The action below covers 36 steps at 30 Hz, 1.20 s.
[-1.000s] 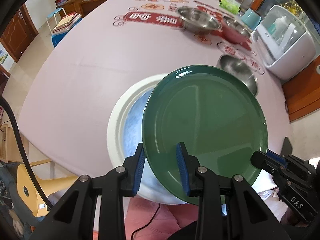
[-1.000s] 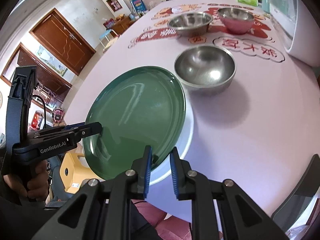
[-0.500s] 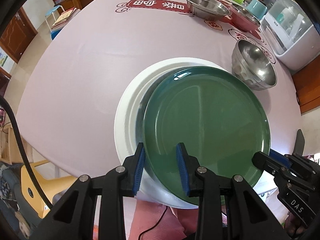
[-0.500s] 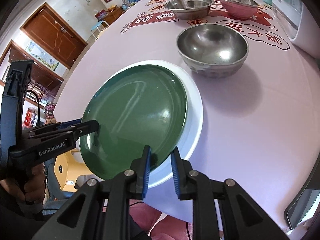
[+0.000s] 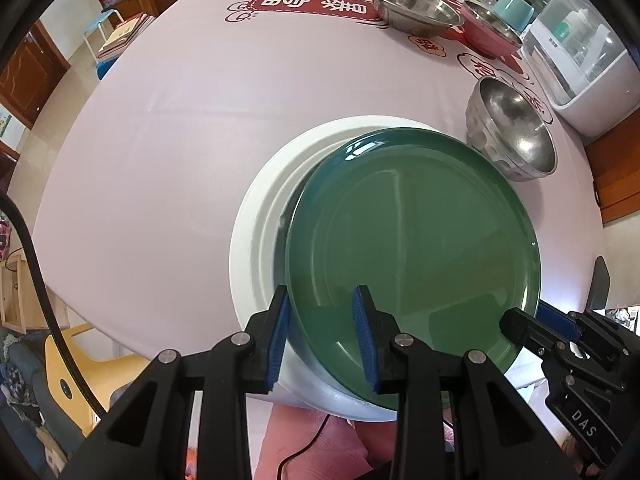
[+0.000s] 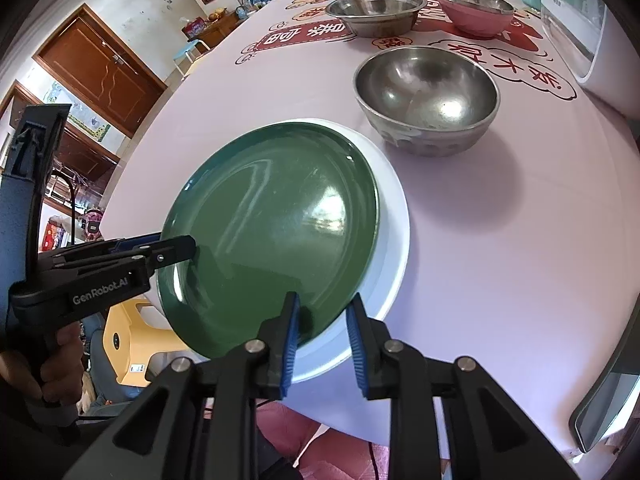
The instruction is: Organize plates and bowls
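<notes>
Green plate [image 5: 412, 244] lies nested on the white plate [image 5: 260, 236] at the tabletop's [image 5: 168, 132] six-o'clock edge to start a stack, left tongs [image 5: 320, 328] clamping its rim, right tongs [image 6: 322, 328] just parting, rim loose between them.

The green plate [image 5: 416, 236] is glossy and smooth, with window light reflected in it. The white plate [image 5: 256, 240] under it looks smooth, less shiny. The steel bowl [image 6: 428, 96] is brushed metal with dull reflections. The tabletop [image 5: 180, 128] wears a smooth matt printed cloth. The tool pads [image 6: 290, 340] are ribbed blue rubber.
</notes>
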Tool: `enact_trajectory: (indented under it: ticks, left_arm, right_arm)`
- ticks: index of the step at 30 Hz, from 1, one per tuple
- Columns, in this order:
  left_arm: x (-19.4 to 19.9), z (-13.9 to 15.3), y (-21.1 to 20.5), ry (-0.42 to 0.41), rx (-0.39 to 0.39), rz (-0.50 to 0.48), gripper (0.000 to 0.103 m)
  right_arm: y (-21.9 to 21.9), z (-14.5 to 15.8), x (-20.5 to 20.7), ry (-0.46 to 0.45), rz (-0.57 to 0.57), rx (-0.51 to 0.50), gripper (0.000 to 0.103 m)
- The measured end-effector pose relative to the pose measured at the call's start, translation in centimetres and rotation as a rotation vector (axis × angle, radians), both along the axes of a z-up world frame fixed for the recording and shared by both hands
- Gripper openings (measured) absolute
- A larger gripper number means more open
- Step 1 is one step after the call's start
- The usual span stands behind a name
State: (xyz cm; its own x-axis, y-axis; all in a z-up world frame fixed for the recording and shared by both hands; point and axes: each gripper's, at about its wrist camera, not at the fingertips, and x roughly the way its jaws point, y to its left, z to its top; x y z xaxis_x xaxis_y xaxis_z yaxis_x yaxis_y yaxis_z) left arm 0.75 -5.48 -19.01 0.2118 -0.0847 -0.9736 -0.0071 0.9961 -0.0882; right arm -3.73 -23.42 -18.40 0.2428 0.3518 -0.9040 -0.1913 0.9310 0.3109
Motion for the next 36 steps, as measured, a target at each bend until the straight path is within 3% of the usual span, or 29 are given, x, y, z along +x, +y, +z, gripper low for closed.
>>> enact_trajectory:
  ticks: [3,11,23,34,36]
  left_arm:
    - [-0.2,0.0,0.0,0.007,0.009,0.0,0.03]
    - [0.1,0.9,-0.6,0.002,0.005,0.0,0.031]
    - [1.3,5.8,-2.9,-0.084,0.012,-0.018,0.035]
    - [4.0,10.1,-6.1,-0.181,0.058,-0.045,0.046]
    - [4.5,11.0,-6.4,-0.195,0.071,-0.05,0.046]
  right_arm:
    - [0.1,0.1,0.0,0.002,0.011,0.011,0.037]
    - [-0.2,0.9,0.2,-0.015,0.043,0.026,0.045]
    - [-2.7,4.2,1.9,-0.137,0.048,0.062,0.053]
    - [-6.5,7.6,4.9,-0.261,0.015,0.068,0.059]
    - [-6.9,8.3,5.5,-0.281,0.01,0.066,0.064]
